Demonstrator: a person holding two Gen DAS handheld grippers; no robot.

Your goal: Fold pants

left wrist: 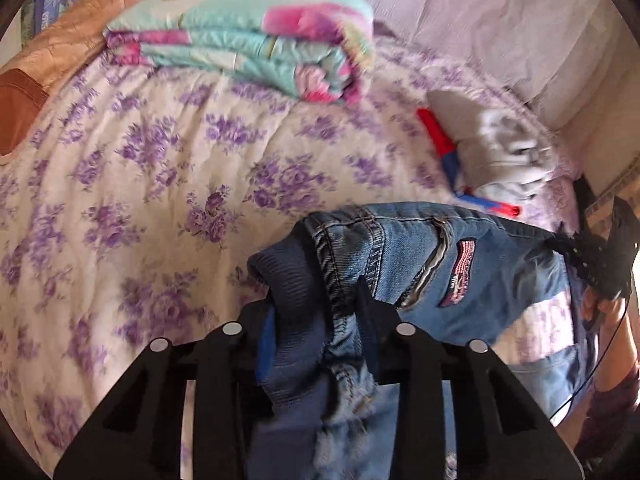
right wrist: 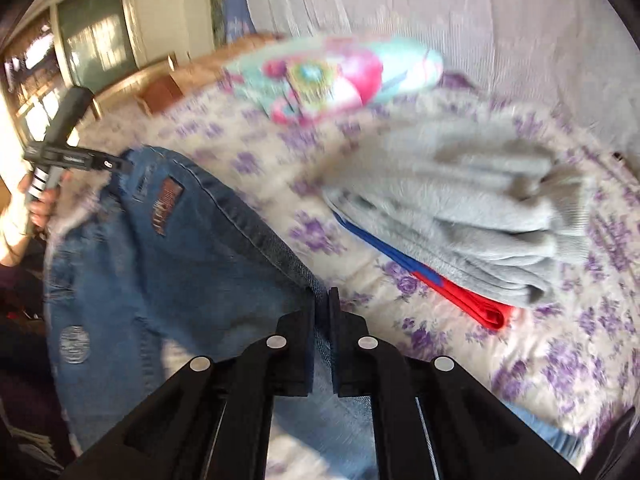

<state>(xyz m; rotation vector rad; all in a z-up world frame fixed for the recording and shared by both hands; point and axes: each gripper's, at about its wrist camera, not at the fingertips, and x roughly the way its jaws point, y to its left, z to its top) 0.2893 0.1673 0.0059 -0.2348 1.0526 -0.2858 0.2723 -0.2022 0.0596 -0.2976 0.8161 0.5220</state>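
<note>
The pants are blue jeans (left wrist: 436, 268) with a flag patch and a dark ribbed waistband. They hang stretched between my two grippers above the bed. My left gripper (left wrist: 320, 320) is shut on the waistband end, with cloth bunched between its fingers. My right gripper (right wrist: 322, 300) is shut on the edge of the jeans (right wrist: 168, 248), its fingers pressed close together on the denim. The left gripper also shows in the right wrist view (right wrist: 116, 164), at the far corner of the jeans. The right gripper shows at the right edge of the left wrist view (left wrist: 576, 248).
The bed (left wrist: 140, 200) has a white cover with purple flowers. A folded turquoise and pink quilt (left wrist: 256, 40) lies at the far side. A folded pile of grey, red and blue clothes (right wrist: 480, 208) lies to the right. A tan pillow (left wrist: 52, 60) lies far left.
</note>
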